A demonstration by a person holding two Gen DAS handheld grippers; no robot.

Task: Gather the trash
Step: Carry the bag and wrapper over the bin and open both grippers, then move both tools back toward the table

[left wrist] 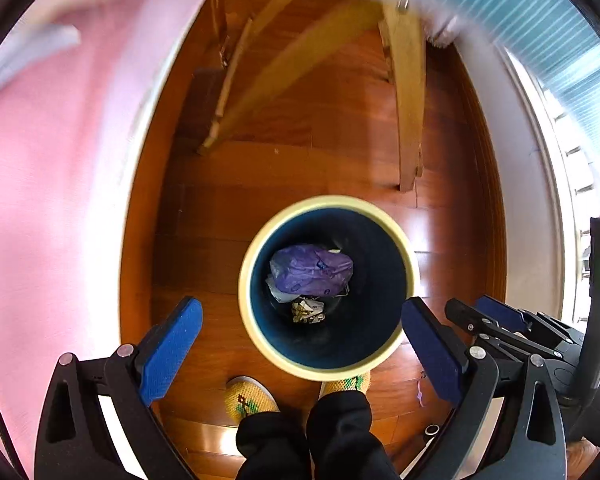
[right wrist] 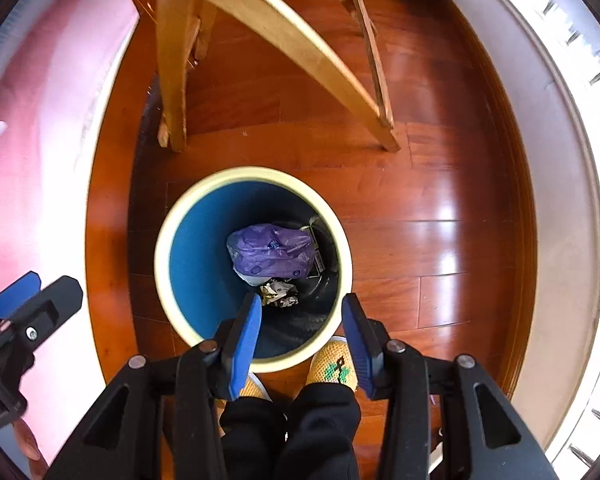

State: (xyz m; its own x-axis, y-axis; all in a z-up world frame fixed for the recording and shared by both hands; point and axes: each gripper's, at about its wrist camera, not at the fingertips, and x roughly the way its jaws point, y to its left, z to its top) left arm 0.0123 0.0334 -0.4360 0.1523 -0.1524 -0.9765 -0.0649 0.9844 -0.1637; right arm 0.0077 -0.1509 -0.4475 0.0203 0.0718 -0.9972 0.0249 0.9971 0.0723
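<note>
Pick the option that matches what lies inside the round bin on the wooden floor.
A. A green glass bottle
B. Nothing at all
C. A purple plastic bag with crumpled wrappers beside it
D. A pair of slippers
C: looking down into the blue-lined bin, a purple plastic bag sits at the bottom with crumpled wrappers next to it; the left wrist view shows the same contents.
</note>
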